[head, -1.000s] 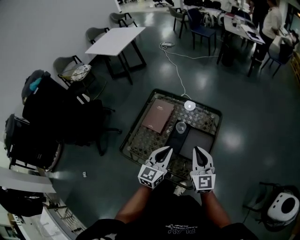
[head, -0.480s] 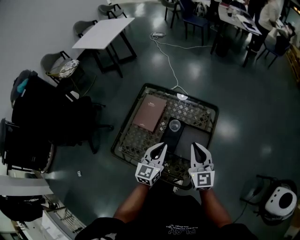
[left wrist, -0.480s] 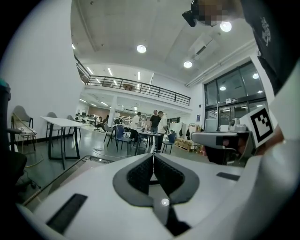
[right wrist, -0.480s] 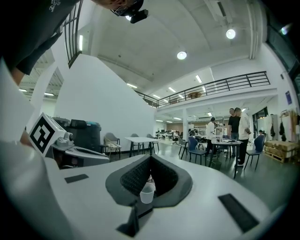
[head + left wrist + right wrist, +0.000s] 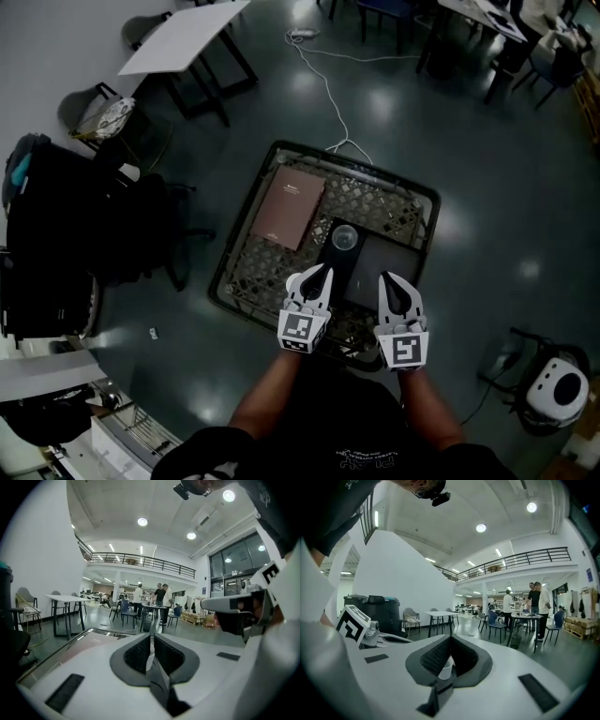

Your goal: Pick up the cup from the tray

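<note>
A clear cup [image 5: 344,238] stands upright on the far end of a dark tray [image 5: 336,277], which lies on a low lattice-top table [image 5: 246,281]. My left gripper [image 5: 323,273] hovers over the near part of the table, just left of the tray, with its jaws shut on nothing. My right gripper [image 5: 386,278] is level with it on the tray's right side, also shut and empty. The cup sits ahead of both tips, between them. In the right gripper view the cup [image 5: 446,667] shows as a pale shape below the closed jaw tips.
A brown notebook [image 5: 289,206] lies on the table left of the tray, and a dark grey panel [image 5: 392,272] lies on its right. Black bags and chairs [image 5: 66,234] crowd the left. A cable [image 5: 328,98] runs across the floor beyond, and a white table [image 5: 183,36] stands at the far left.
The head view has tilted further down, so the table sits higher in the frame. Both grippers have edged forward toward the cup, still shut.
</note>
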`<state>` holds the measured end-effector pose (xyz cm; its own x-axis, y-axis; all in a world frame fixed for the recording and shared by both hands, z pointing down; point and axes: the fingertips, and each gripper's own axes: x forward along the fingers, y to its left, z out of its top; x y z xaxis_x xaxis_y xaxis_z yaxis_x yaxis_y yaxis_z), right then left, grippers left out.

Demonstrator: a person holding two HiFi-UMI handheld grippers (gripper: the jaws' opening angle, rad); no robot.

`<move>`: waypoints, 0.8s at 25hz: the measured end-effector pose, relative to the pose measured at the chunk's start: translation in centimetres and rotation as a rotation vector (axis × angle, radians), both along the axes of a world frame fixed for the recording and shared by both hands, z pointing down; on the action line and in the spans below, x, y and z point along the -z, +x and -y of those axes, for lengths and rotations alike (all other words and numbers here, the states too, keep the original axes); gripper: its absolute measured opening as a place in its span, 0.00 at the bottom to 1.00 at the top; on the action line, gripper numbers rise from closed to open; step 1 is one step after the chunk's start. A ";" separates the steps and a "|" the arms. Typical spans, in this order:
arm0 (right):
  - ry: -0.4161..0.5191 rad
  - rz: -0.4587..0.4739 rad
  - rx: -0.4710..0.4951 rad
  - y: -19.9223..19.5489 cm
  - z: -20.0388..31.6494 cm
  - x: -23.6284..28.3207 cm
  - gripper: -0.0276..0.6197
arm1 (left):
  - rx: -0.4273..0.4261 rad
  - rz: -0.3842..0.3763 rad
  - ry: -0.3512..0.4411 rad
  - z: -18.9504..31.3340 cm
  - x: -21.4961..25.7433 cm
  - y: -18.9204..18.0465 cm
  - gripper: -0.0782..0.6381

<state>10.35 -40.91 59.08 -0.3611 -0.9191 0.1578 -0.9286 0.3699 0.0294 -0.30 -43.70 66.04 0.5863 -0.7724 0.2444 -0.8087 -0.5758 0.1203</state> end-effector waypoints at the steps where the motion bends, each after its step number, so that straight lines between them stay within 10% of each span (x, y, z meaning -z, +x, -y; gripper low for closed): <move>1: 0.000 0.000 -0.003 0.1 0.3 -0.2 0.05 | 0.002 0.005 -0.005 0.3 -0.6 0.1 0.13; 20: -0.027 0.034 -0.021 0.6 2.6 -1.8 0.05 | -0.042 0.118 -0.131 4.8 -9.0 3.5 0.53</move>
